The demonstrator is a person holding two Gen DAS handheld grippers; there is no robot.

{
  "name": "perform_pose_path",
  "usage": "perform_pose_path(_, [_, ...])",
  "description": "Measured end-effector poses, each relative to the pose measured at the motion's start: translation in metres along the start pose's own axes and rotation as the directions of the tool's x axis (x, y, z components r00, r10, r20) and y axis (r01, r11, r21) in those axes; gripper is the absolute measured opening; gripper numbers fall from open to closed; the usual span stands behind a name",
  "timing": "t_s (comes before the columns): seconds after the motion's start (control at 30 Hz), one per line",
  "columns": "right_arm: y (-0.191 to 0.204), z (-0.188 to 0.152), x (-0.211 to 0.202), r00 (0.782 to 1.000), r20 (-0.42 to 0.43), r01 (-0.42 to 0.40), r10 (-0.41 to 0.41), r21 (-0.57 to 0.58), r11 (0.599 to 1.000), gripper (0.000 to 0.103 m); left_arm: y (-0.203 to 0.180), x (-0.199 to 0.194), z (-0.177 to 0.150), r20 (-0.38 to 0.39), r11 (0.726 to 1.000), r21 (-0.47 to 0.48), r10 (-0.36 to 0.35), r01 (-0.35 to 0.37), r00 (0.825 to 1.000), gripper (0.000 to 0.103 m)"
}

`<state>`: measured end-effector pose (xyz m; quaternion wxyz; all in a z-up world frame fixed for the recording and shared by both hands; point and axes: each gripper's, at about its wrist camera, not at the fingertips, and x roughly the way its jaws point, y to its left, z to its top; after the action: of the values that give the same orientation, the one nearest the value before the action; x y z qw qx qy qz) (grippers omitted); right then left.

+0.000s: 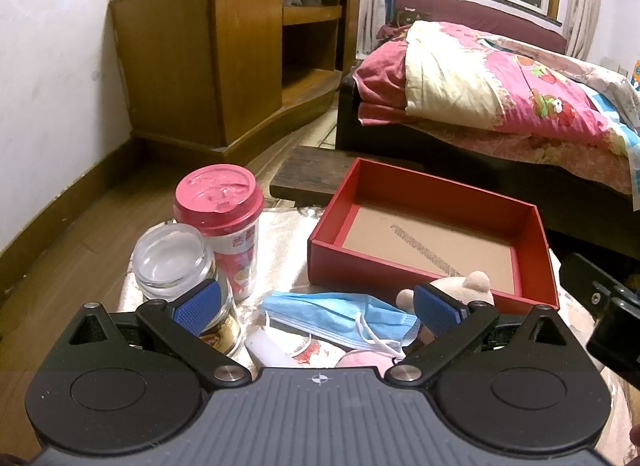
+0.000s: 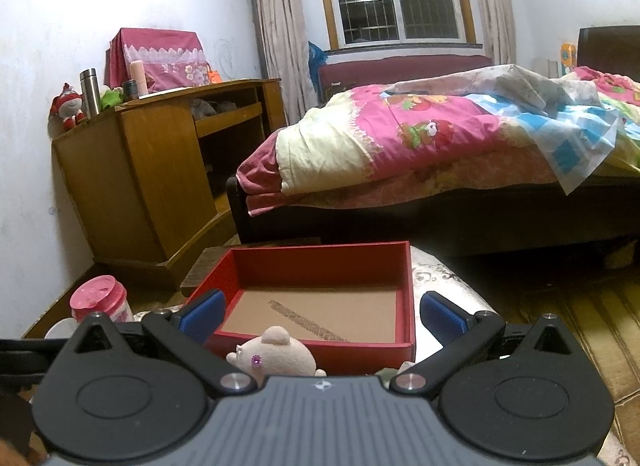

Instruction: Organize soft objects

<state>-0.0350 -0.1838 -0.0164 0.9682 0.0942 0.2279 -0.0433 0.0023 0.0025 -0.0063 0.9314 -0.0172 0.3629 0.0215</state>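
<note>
Bedroom setting, cloth-covered table. Left to right: glass jar, pink-lidded cup, blue face mask, plush toy touching the empty red box. Left gripper spread; right gripper spread.

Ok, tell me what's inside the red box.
The red box holds no objects: only its bare brown cardboard floor with a rough scuffed streak. The near wall hides the floor's front strip, and the plush toy sits outside, in front.
</note>
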Motion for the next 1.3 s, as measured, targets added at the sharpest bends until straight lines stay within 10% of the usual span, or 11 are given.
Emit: perform_pose_path(1.3, [-0.008, -0.005, -0.010, 0.999, -0.031, 0.034, -0.034, 0.006, 0.999, 0.083, -0.005, -0.020, -0.011, 0.012, 0.998, 0.044, -0.053, 0.053, 0.999, 0.098])
